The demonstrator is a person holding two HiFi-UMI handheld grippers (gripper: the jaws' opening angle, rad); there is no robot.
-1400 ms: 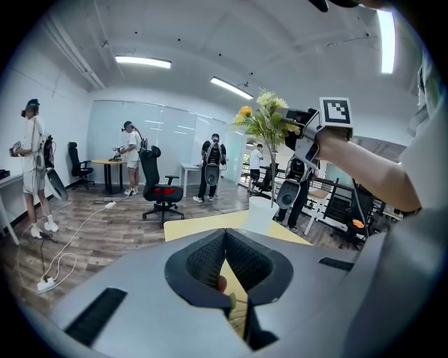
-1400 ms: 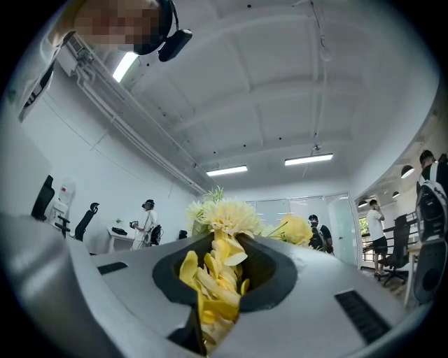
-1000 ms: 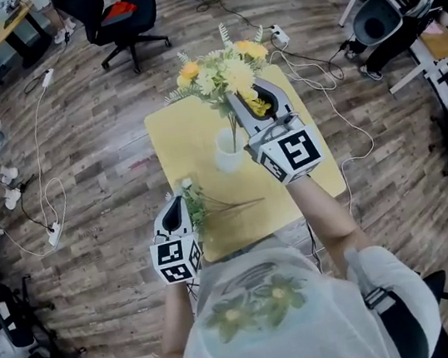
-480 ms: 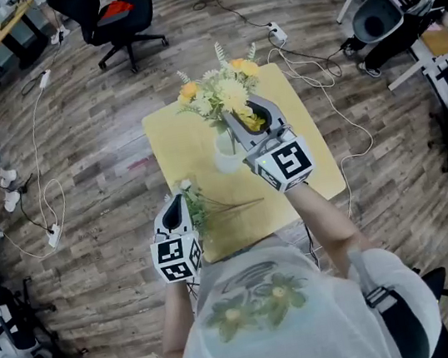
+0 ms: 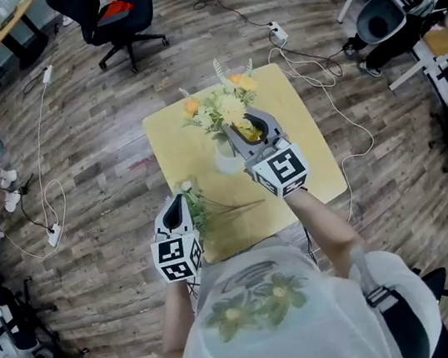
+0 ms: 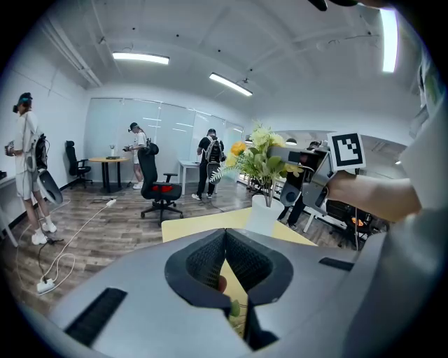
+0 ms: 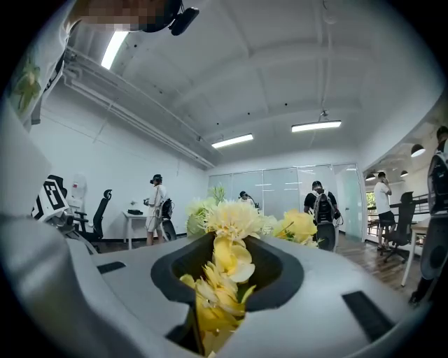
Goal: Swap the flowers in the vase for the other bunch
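Observation:
A bunch of yellow flowers [image 5: 225,108] stands over the white vase [image 5: 226,161] on the yellow table [image 5: 303,119], and my right gripper [image 5: 243,125] is shut on it just below the blooms. In the left gripper view its stems reach down into the vase [image 6: 261,215]. The right gripper view has yellow blooms [image 7: 227,231] filling the gap between the jaws. The other bunch [image 5: 198,205], small white flowers on thin green stems, lies at the table's near left. My left gripper [image 5: 180,208] is shut on its flower end, with a green bit showing between the pads [image 6: 203,262].
A black office chair [image 5: 118,14] stands beyond the table. Cables and a power strip [image 5: 54,235] lie on the wood floor at the left, more cables at the right. Desks and chairs [image 5: 388,17] crowd the right side. Several people stand far off.
My right gripper has come down with the yellow bunch, from above the vase to close over it. The left gripper and the other bunch have stayed put.

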